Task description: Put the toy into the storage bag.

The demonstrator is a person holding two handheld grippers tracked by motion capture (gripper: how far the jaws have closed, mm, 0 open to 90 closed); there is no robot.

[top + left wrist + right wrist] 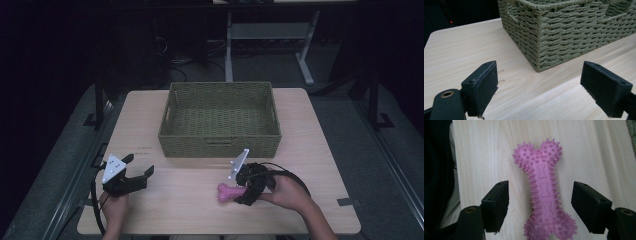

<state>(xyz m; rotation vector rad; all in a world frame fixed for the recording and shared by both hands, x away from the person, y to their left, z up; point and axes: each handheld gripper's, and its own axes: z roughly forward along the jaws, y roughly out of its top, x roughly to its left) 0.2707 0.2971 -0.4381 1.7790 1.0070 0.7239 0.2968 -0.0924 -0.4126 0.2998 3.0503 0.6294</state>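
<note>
the right gripper (540, 206) straddles the pink bone (543, 192) on the table (190, 200), jaws spread clear of it, while the left gripper (539, 87) gapes by the basket (564, 32).

A pink spiked toy bone (543, 192) lay flat on the pale wooden counter (486, 152), its length running away from the camera, one knobbed end far off and the other at the bottom edge. Three small bone shapes were pressed along its shaft. The right tool (540, 202) straddled that shaft, its black jaws standing on either side with bare wood showing between each pad and the bone. A woven green edge (632, 135) showed at the upper right corner.
</note>
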